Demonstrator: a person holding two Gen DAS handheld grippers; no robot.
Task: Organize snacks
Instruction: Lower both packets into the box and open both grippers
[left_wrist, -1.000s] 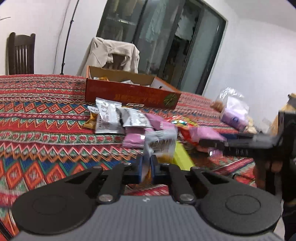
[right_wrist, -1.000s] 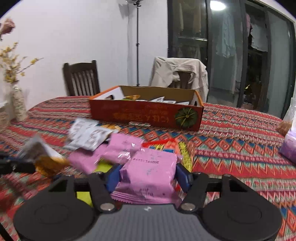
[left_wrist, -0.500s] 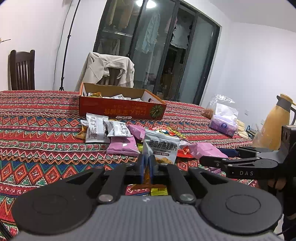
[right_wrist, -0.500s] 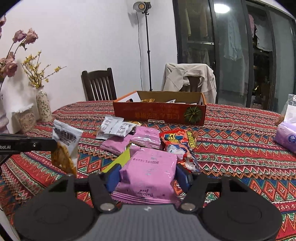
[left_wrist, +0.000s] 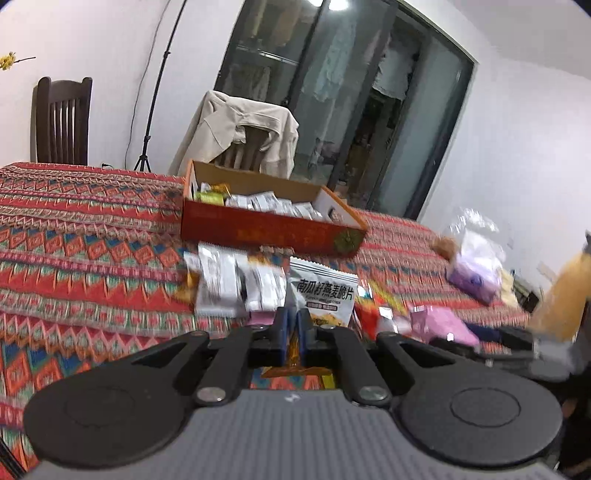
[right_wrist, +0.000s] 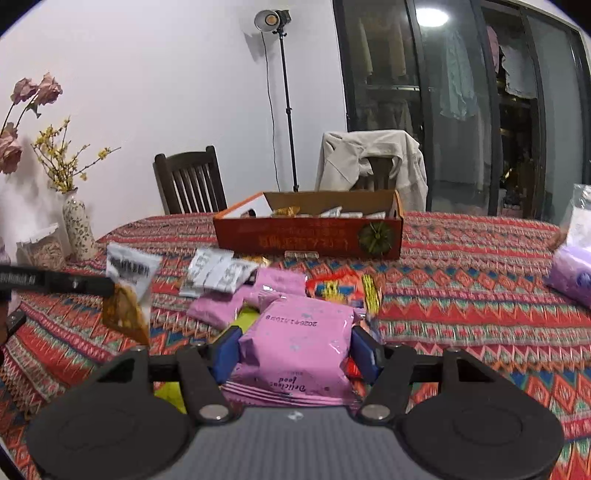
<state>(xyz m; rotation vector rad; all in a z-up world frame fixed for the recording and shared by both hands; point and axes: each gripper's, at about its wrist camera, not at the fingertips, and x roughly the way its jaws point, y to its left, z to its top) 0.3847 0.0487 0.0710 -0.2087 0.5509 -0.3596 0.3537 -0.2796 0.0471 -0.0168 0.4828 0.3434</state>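
Note:
My left gripper (left_wrist: 291, 332) is shut on a white and orange oat-crisp packet (left_wrist: 325, 299), held above the table. From the right wrist view that packet (right_wrist: 129, 288) hangs at the left from the left gripper's black fingers (right_wrist: 74, 284). My right gripper (right_wrist: 295, 349) is shut on a pink snack packet (right_wrist: 299, 343), its blue pads pressing both sides. An open red cardboard box (right_wrist: 310, 236) with several packets inside stands further back on the table; it also shows in the left wrist view as the box (left_wrist: 266, 229). Loose white packets (right_wrist: 218, 273) and pink packets (right_wrist: 218, 314) lie between.
A patterned red tablecloth (right_wrist: 461, 295) covers the table. A vase with flowers (right_wrist: 77, 229) stands at the left edge, a purple bag (right_wrist: 572, 273) at the right. Two chairs, one draped with a beige jacket (right_wrist: 369, 166), and a lamp stand are behind the table.
The left gripper has risen with the oat-crisp packet and now looks down into the box. The right gripper, still holding the pink packet, has shifted sideways and lifted slightly.

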